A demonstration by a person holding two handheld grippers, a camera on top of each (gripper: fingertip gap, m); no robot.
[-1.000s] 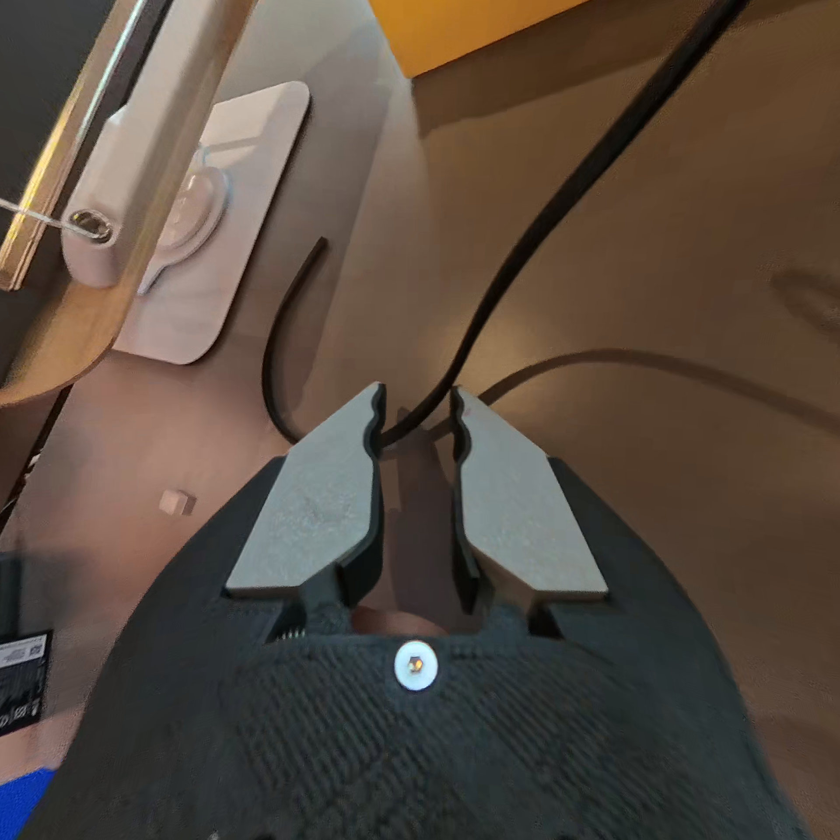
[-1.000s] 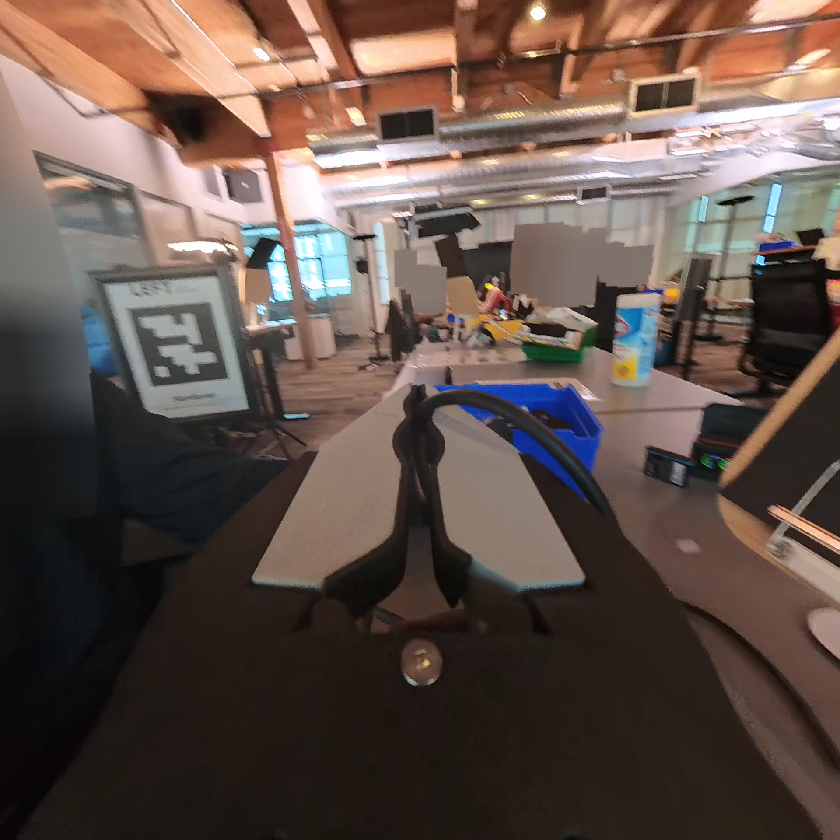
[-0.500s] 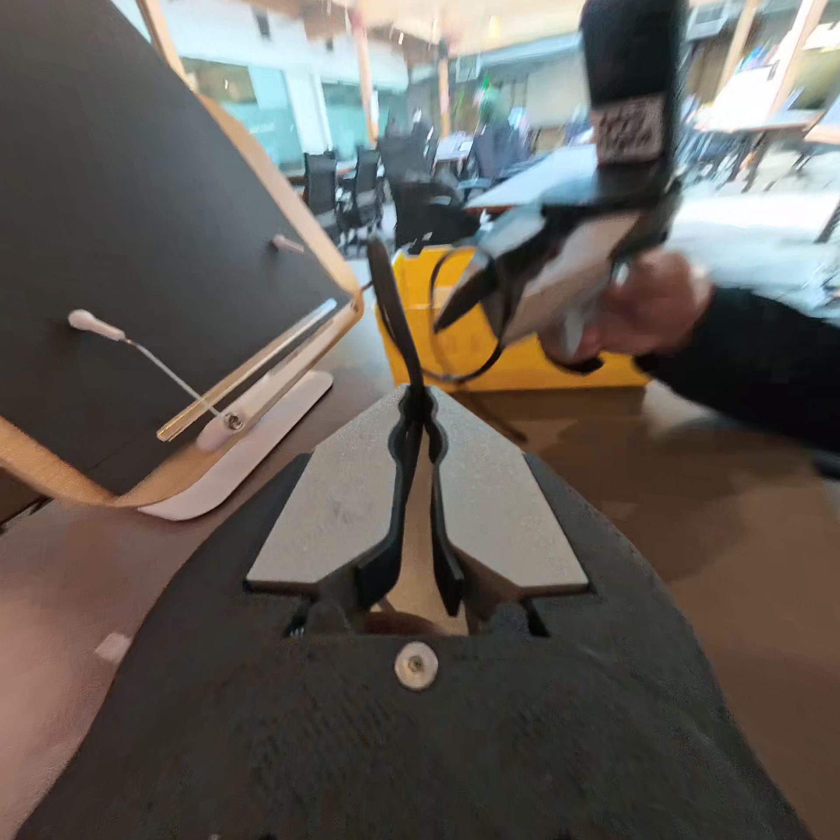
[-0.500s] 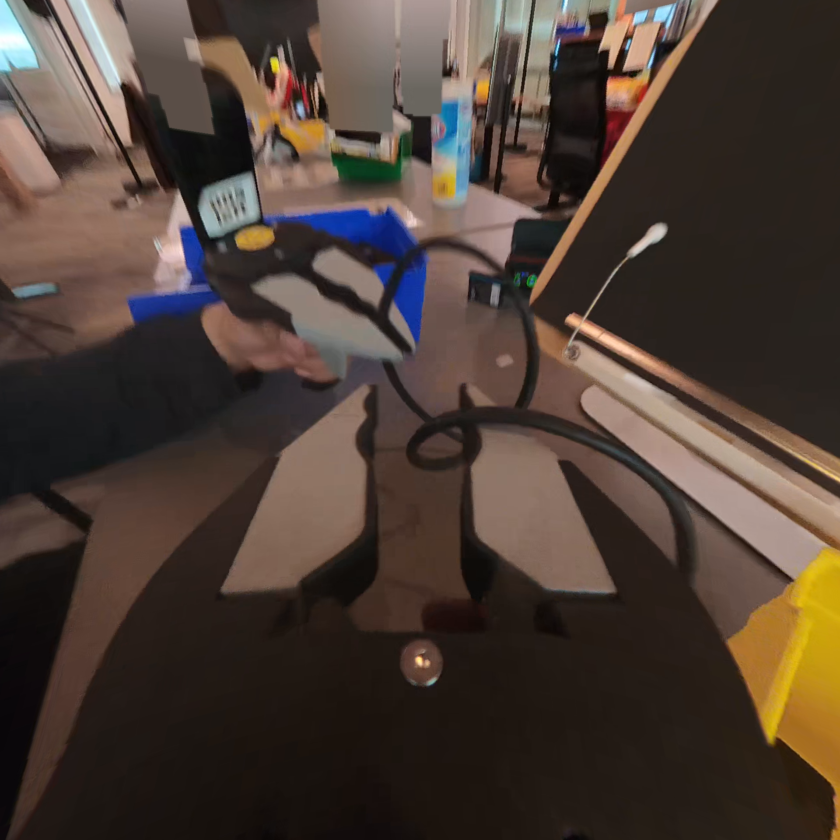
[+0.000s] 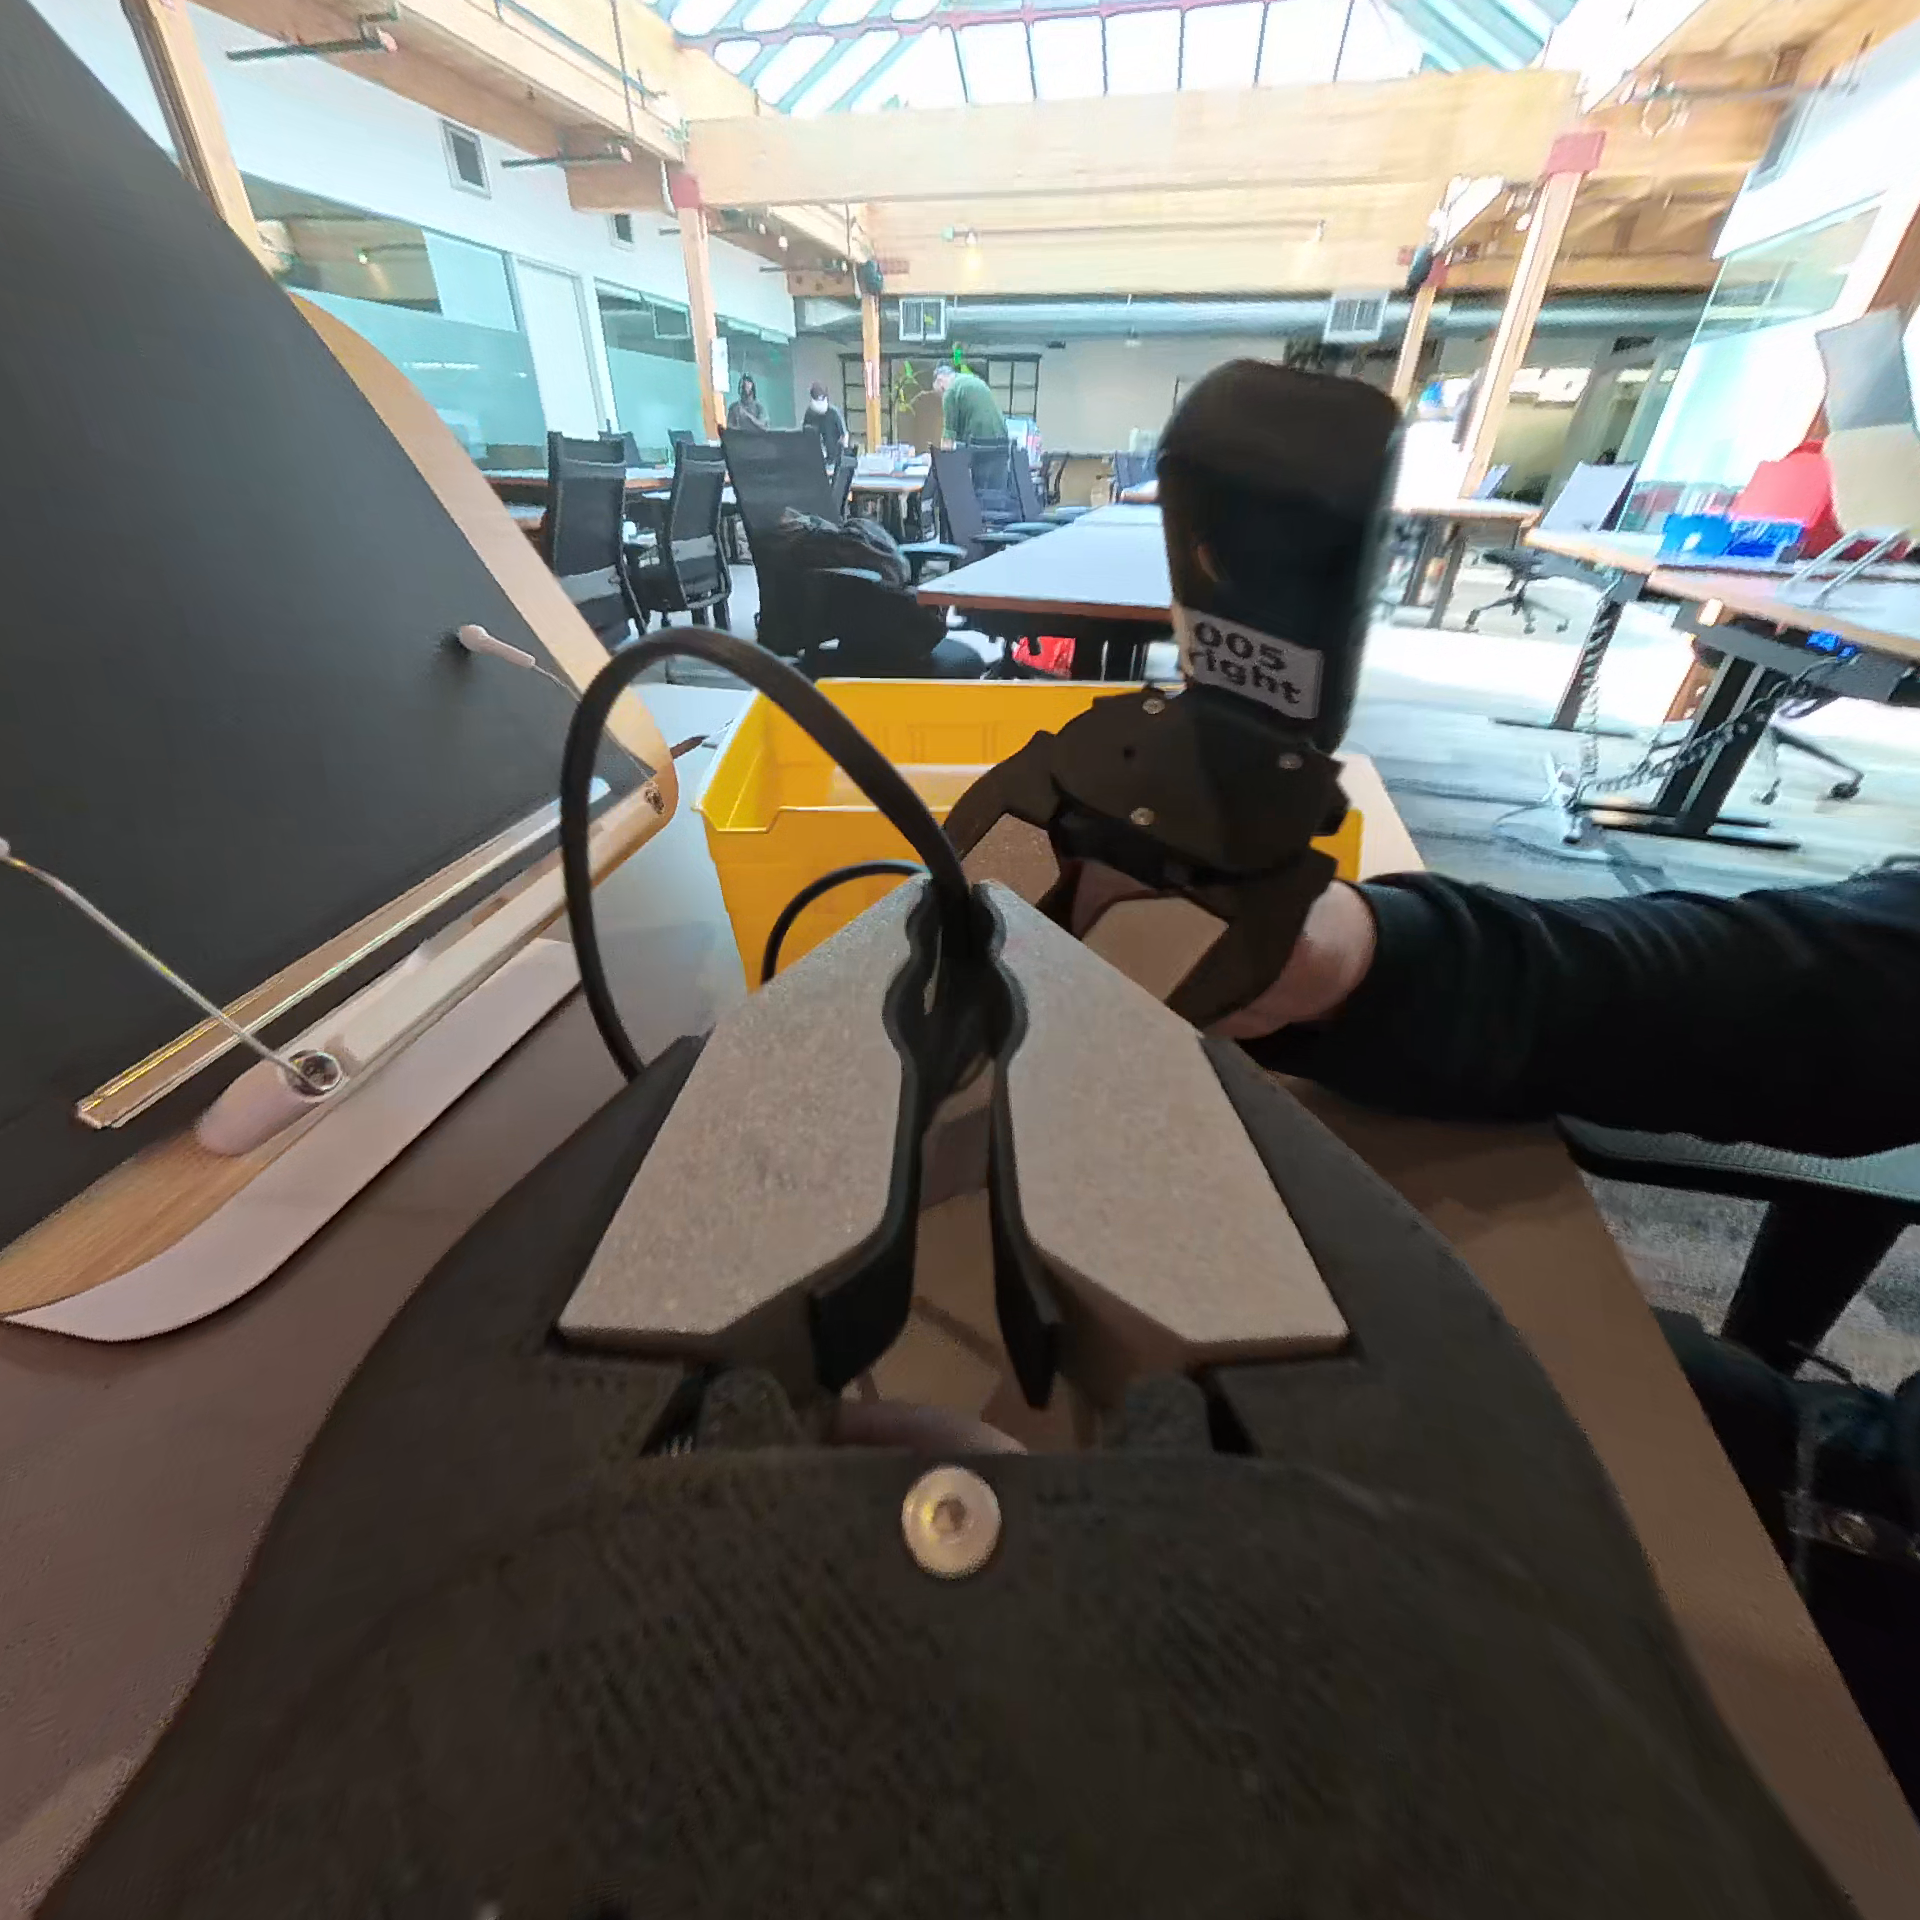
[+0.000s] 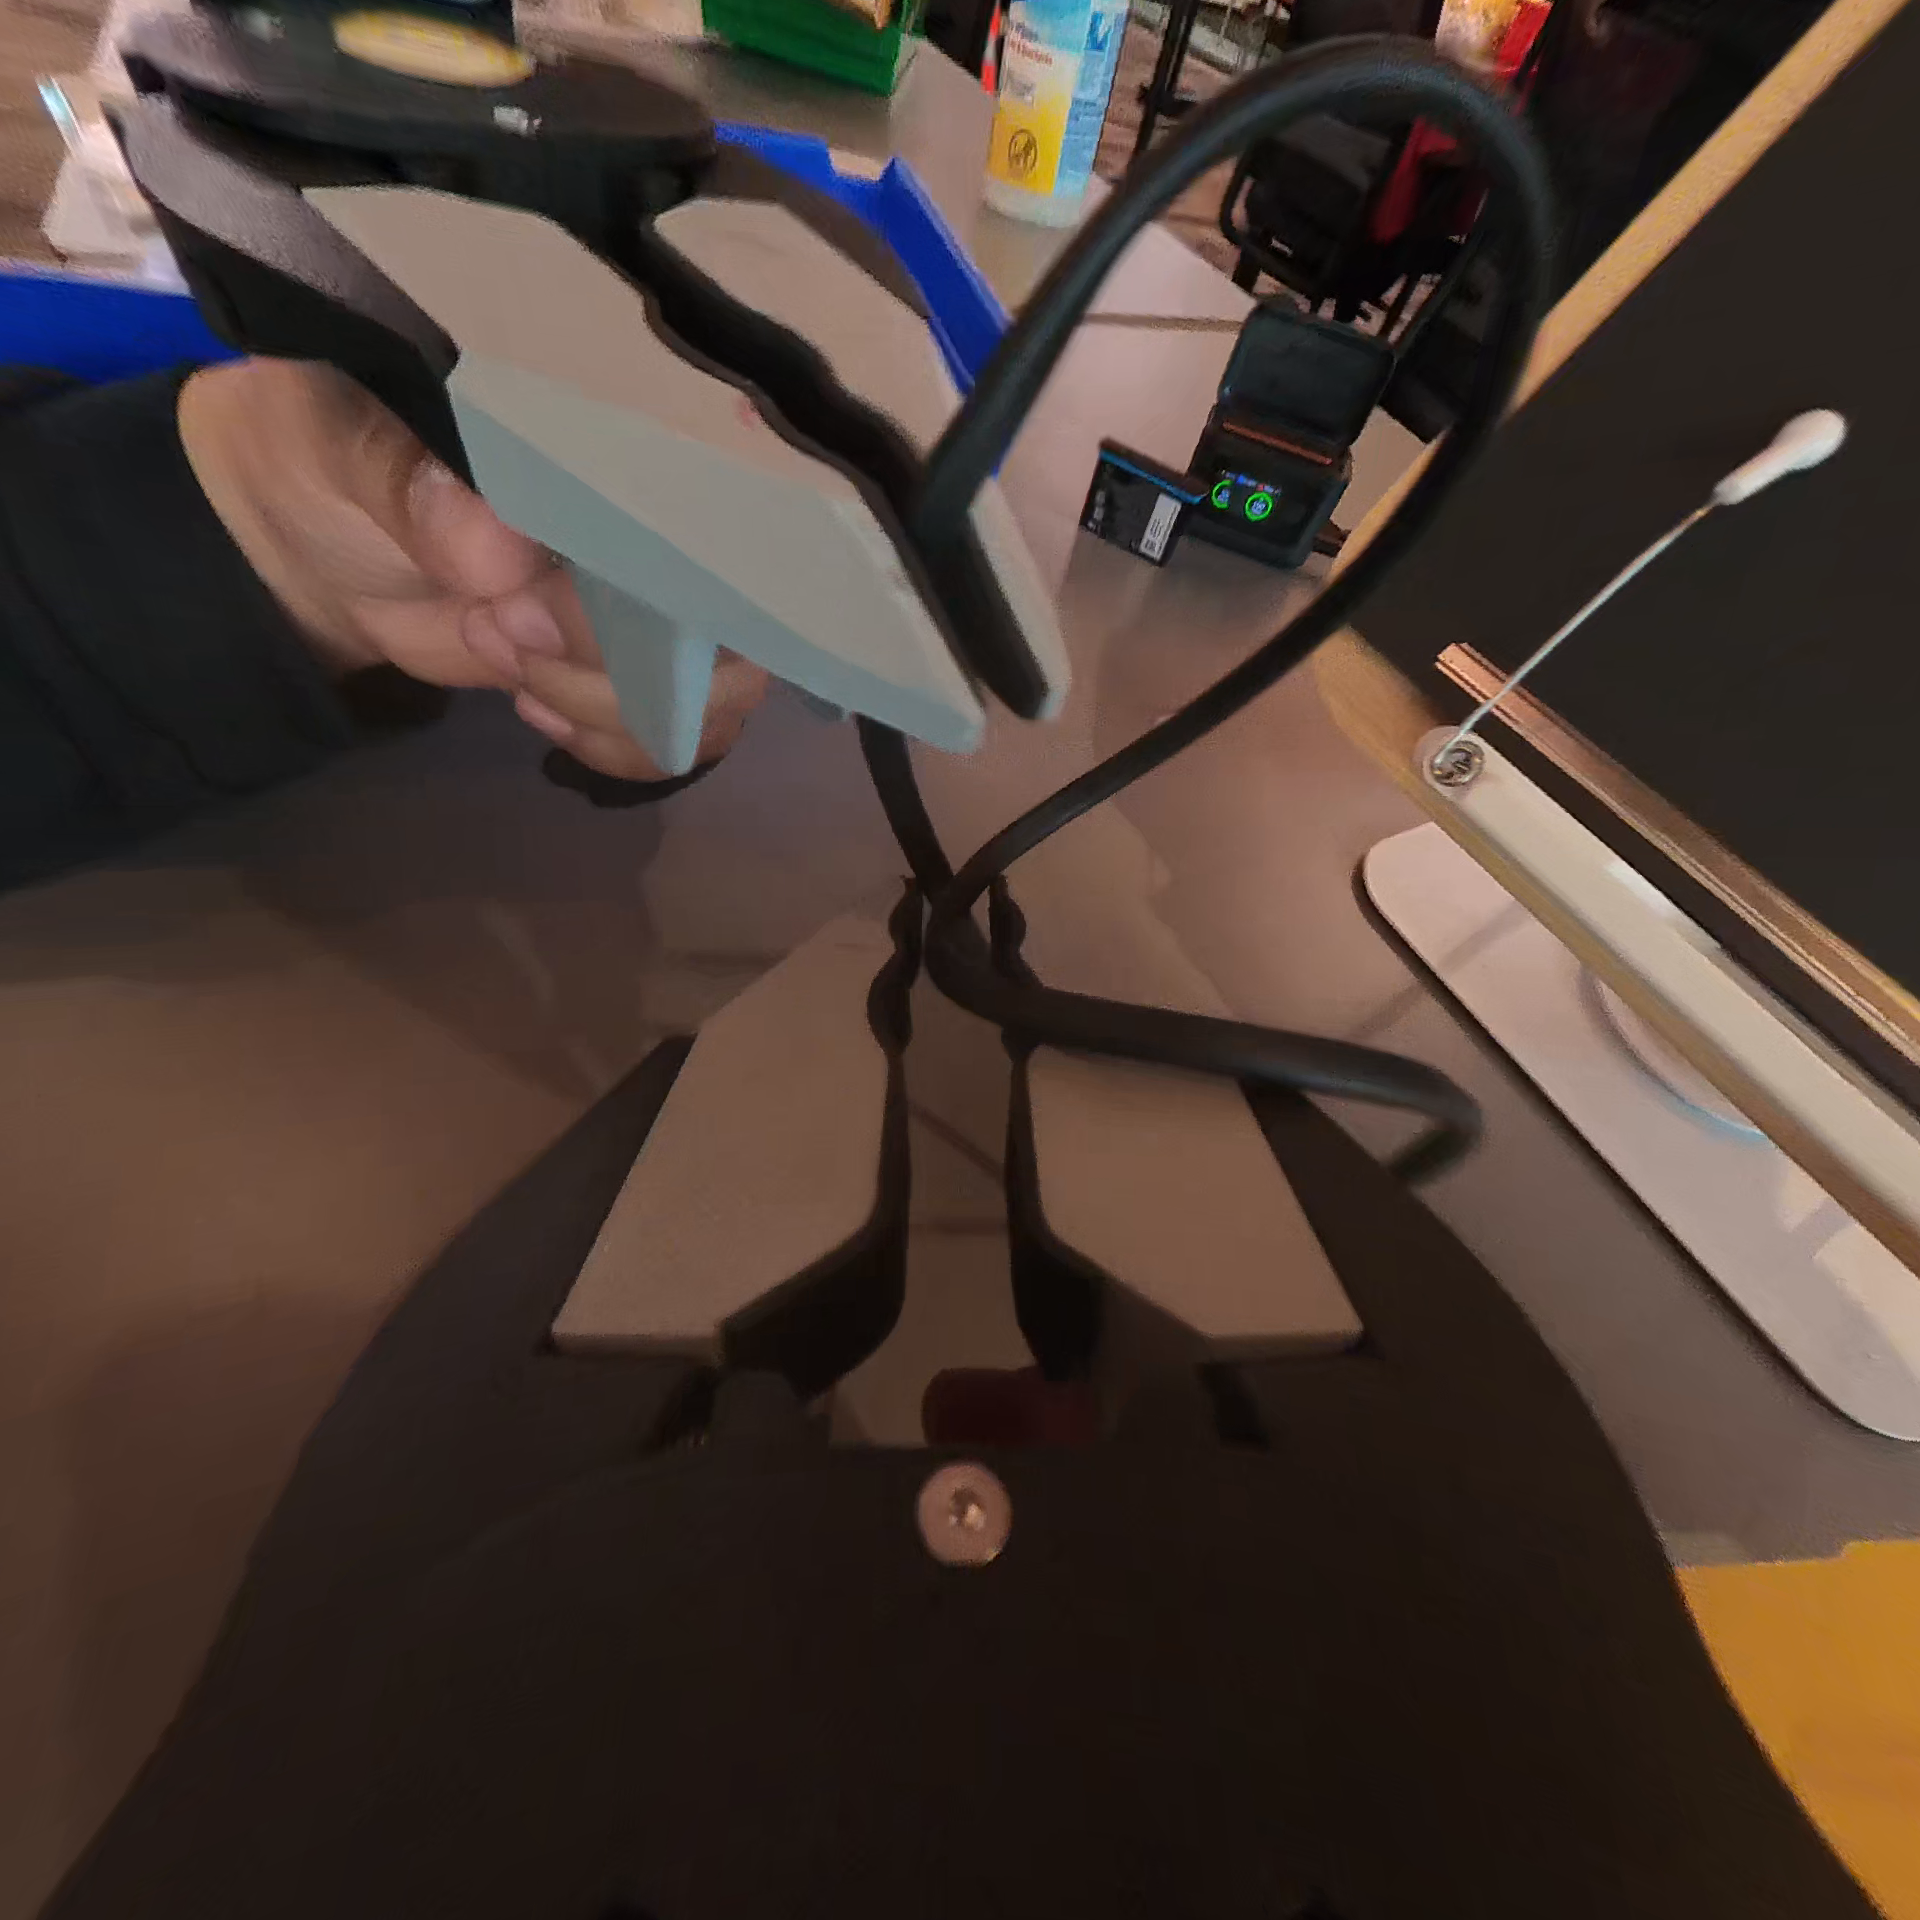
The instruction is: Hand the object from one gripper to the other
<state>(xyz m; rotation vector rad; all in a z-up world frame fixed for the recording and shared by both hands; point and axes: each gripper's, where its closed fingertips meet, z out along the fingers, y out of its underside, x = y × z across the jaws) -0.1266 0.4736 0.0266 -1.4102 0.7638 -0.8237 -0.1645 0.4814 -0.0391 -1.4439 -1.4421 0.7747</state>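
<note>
A black cable arches up from my left gripper, which is shut on it at the fingertips. In the right wrist view the cable makes a tall loop. It runs from the left gripper, at upper left and held by a hand, down to my right gripper. There two strands cross between the right fingertips, which are closed in on them. One strand trails off over the right finger. The right gripper also shows just beyond the left one in the left wrist view.
A yellow bin stands behind the grippers. A slanted black board with a wooden rim on a white base stands to one side. A blue bin, a small black device and a bottle sit farther off. One gripper's finger ends stand about 7 centimeters off the other's.
The left gripper took the cable and lifted off the table. The right gripper opened half a second ago. It has since come close to the left one, and its fingers have narrowed around the cable.
</note>
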